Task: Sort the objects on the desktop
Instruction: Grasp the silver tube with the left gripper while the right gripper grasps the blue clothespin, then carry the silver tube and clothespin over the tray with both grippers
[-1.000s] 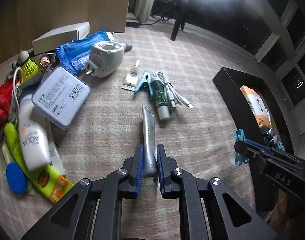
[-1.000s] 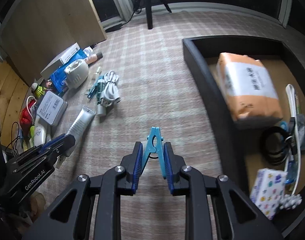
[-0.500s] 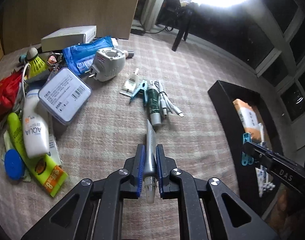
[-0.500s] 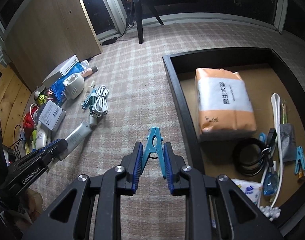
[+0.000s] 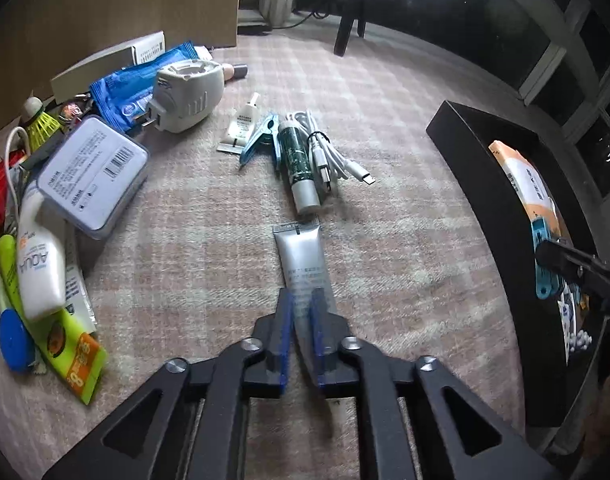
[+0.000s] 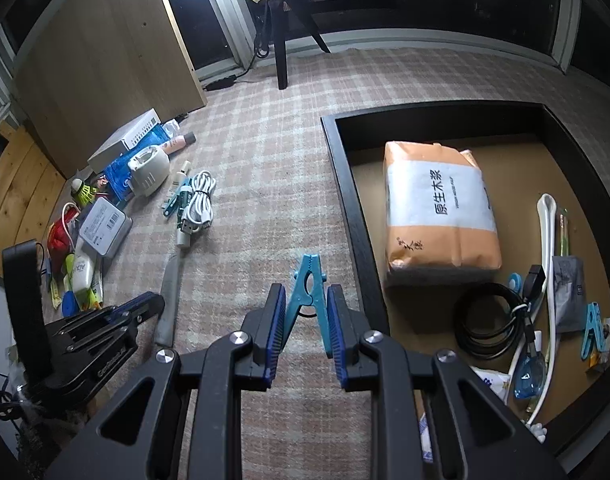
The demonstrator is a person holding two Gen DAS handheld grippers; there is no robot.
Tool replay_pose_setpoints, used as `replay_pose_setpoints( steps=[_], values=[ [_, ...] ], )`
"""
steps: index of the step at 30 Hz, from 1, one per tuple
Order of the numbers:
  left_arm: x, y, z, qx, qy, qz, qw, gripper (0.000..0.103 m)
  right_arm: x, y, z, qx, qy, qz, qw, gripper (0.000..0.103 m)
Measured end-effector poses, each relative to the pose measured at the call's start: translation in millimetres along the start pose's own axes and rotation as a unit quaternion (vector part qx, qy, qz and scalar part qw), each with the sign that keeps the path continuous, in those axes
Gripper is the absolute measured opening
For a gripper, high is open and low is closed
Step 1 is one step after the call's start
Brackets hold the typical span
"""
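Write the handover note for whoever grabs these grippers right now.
Left hand-held gripper: jaws have just been opening. The silver tube lies between them on the cloth, apparently let go.
Right hand-held gripper: shut on a blue peg, beside the black tray.
Done: tissue pack, black cable and second peg are in the tray.
Left: blue peg, tube, white cable, green stick, tin box and its pile.
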State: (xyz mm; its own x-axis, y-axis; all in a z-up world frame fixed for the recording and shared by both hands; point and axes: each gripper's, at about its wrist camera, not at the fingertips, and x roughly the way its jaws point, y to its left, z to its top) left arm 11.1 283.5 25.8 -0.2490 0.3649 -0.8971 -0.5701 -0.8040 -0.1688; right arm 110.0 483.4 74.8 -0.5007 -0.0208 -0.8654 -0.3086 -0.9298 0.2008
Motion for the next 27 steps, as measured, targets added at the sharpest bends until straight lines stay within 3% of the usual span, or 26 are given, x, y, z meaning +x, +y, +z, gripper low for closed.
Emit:
replay_pose_setpoints(
  steps=[2, 5, 8, 9, 10, 11, 18, 27],
  values=[
    [5, -1, 3, -0.011, 0.017, -0.001, 0.9998, 0.044, 1, -3, -2, 0.004, 0.003, 0.000, 1.000, 0.021],
    [7, -6, 2, -0.011, 0.016, -0.001, 0.9998, 0.048, 0, -7, -3, 0.007, 0.003, -0.002, 1.000, 0.021],
    [9, -19, -1, 0.020, 0.010, 0.037, 0.9991, 0.041, 1, -13, -4, 0.016, 0.004, -0.003, 1.000, 0.021],
    [10, -22, -1, 0.028, 0.007, 0.051, 0.9983, 0.036, 1, -13, -4, 0.017, 0.004, -0.004, 1.000, 0.021],
    [11, -25, -1, 0.036, 0.004, 0.061, 0.9975, 0.025, 1, -14, -4, 0.018, 0.003, -0.004, 1.000, 0.021],
    [11, -23, 0, 0.039, 0.003, 0.064, 0.9972, 0.023, 2, -15, -4, 0.019, 0.003, -0.003, 1.000, 0.021],
    [-5, -3, 2, -0.021, -0.005, 0.016, 0.9996, 0.023, 1, -18, 1, 0.018, -0.003, 0.002, 1.000, 0.021],
    [-36, -43, 20, -0.006, -0.045, -0.019, 0.9988, 0.023, -12, -35, 16, 0.023, -0.025, 0.003, 0.999, 0.021]
  ],
)
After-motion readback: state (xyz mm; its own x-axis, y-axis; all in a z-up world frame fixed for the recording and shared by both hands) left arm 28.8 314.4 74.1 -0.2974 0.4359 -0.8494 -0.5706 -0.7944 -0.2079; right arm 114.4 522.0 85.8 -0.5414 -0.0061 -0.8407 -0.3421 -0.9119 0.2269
